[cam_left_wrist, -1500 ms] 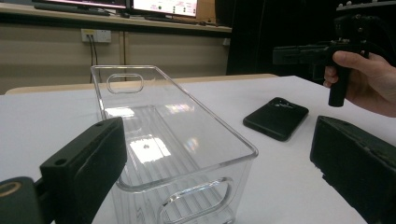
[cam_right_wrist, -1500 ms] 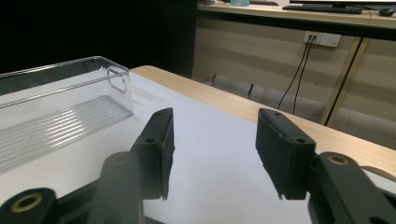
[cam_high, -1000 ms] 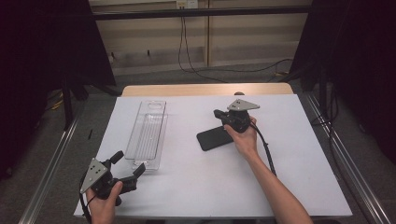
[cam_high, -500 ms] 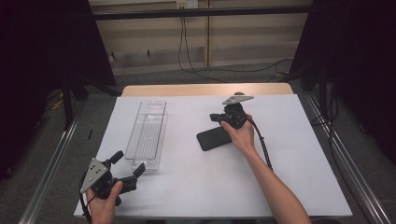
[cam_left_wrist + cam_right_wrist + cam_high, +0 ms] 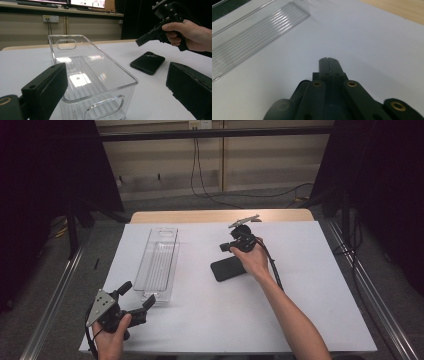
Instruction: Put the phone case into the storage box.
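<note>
High view: the right hand-held gripper (image 5: 226, 247) hangs just above the far end of a black phone (image 5: 228, 268), which lies flat on the white bench (image 5: 310, 285), well right of a clear plastic bin (image 5: 159, 264). Its jaws are pressed together with nothing between them. The left hand-held gripper (image 5: 136, 296) sits at the near left corner, jaws spread wide and empty, just short of the bin's near end.

Left gripper view: the two jaws stand apart, framing the bin (image 5: 92, 75); the phone (image 5: 147, 62) lies beyond it, clear of the right hand-held gripper (image 5: 140, 42) above.

Right gripper view: the jaws meet tip to tip (image 5: 328, 65) over bare bench (image 5: 374, 45), the bin's ribbed floor (image 5: 249, 35) at upper left.

Assessment: the phone is judged rigid, moderately light, smooth-backed and slippery, and lying flush, so a top pinch offers little purchase. Hold is best taken across the long edges, after tipping or sliding one end up.
</note>
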